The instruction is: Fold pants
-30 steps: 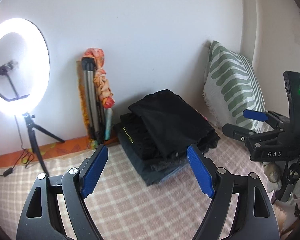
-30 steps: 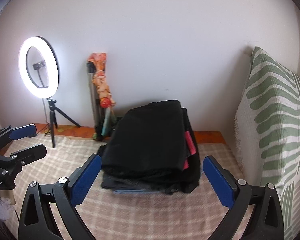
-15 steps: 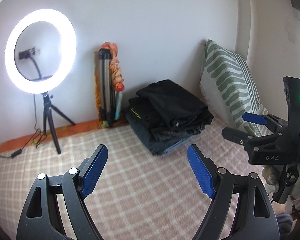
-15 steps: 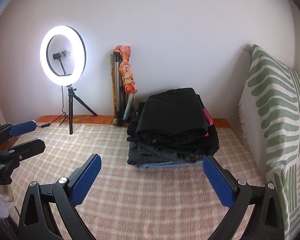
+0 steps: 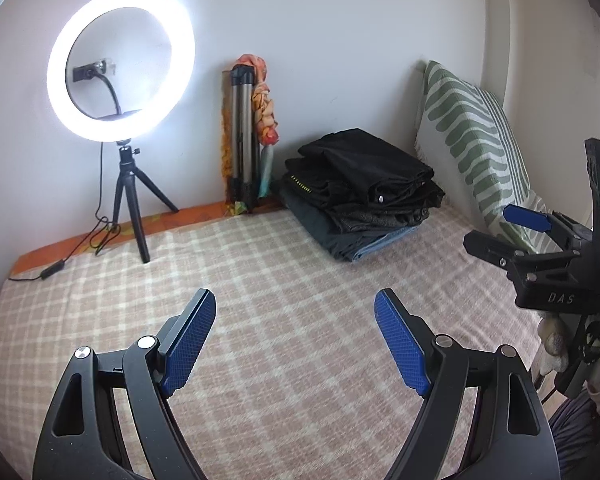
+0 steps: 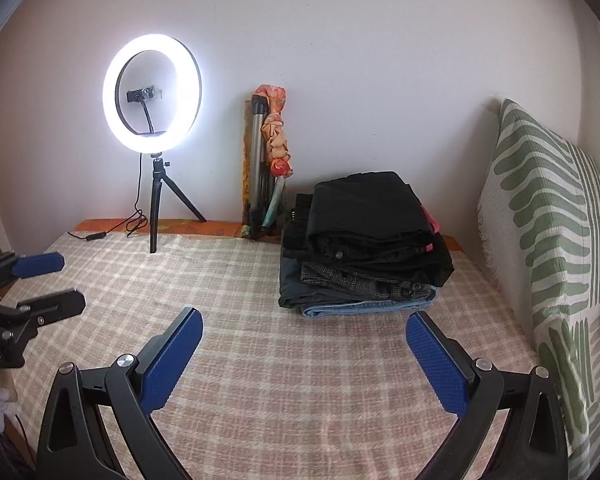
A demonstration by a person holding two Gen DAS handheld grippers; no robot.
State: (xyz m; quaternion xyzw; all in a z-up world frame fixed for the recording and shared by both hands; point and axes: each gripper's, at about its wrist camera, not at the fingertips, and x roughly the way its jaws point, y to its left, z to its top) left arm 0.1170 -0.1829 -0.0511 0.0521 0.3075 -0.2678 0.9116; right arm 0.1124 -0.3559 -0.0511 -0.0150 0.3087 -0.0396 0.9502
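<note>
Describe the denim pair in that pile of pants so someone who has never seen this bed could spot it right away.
Find the green-striped pillow propped at the bed's right side; next to it, near the wall, sits a stack of folded pants. The blue jeans lie at the very bottom, on the checked bedspread. They are the only light blue layer; everything above is black or dark grey.

A stack of folded pants (image 6: 364, 248) sits on the bed (image 6: 260, 360) near the back wall, just left of a pillow (image 6: 548, 232) propped upright along the bed's right side. Left of the stack, a folded tripod (image 6: 260, 168) leans against the wall; farther left, a ring light (image 6: 152, 94) stands on its own small tripod at the bed's rear edge, its cable (image 5: 80, 248) trailing left.
</note>
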